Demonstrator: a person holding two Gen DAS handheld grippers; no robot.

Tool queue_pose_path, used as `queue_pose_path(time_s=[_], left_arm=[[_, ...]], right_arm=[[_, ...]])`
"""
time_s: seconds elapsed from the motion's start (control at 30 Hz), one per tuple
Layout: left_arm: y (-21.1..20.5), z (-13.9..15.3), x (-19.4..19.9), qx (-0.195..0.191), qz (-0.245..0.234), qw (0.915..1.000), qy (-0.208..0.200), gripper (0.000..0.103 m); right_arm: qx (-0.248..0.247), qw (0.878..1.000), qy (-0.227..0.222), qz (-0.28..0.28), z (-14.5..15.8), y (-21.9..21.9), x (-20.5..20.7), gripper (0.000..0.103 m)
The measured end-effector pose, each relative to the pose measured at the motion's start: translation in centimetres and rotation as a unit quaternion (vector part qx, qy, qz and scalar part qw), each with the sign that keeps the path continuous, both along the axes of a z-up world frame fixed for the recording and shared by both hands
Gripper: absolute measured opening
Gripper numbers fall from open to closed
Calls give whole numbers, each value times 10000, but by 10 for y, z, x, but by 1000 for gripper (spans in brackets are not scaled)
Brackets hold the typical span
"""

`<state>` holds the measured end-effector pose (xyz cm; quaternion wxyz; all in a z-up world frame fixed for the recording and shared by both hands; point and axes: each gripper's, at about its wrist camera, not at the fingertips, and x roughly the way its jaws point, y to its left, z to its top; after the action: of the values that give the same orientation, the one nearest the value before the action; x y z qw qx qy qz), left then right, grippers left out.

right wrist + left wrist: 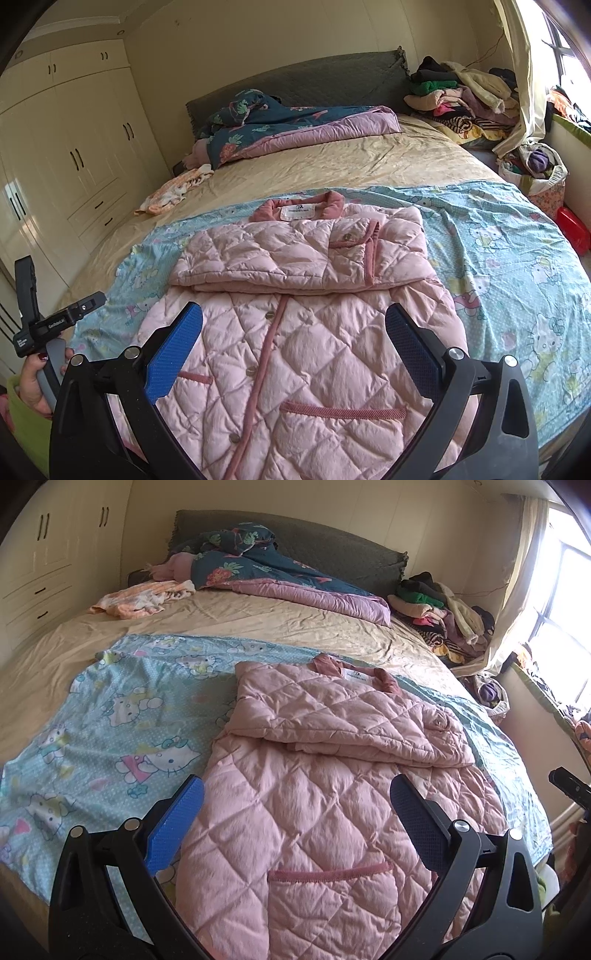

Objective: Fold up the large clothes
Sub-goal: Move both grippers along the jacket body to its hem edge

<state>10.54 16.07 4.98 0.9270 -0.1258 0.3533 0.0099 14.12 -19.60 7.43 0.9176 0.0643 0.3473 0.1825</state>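
Pink jacket (pixel 295 332) on cartoon sheet (pixel 509 251)

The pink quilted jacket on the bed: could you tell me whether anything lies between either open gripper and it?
Nothing visible does. The pink quilted jacket lies uncovered on the cartoon-print sheet, sleeves folded across its chest. The left gripper and right gripper are open just above its lower half.

Open left tool (pixel 295 812) hovers above pink quilted jacket (pixel 314 812).
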Motion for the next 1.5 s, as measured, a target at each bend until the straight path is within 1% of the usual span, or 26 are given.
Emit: queue_pose_path(time_s=[0.33, 0.57, 0.8, 0.9, 1.03, 1.33, 1.5], left_arm=[[-6, -19, -14, 93, 13, 9999, 128, 95], [-14, -37, -25, 75, -44, 9997, 244, 95], [-22, -49, -37, 228, -73, 9992, 313, 95], [-22, -56, -42, 186, -52, 9991, 376, 95], [-23, -62, -47, 242, -54, 9988, 423, 95], [-18, -75, -58, 363, 24, 9978, 559, 95], [-8, -87, -66, 385, 113, 9966, 720, 95]], right_arm=[[-161, 9996, 110, -184, -24, -16, -11, 99], [-215, 9990, 232, -310, -39, -34, -19, 99], [-262, 9984, 321, -381, -53, -45, -30, 99], [-296, 9980, 403, -394, -61, -49, -34, 99], [-380, 9973, 479, -407, -71, -54, -40, 99], [-512, 9954, 652, -475, -87, -66, -51, 99], [-621, 9941, 746, -491, -96, -73, -56, 99]])
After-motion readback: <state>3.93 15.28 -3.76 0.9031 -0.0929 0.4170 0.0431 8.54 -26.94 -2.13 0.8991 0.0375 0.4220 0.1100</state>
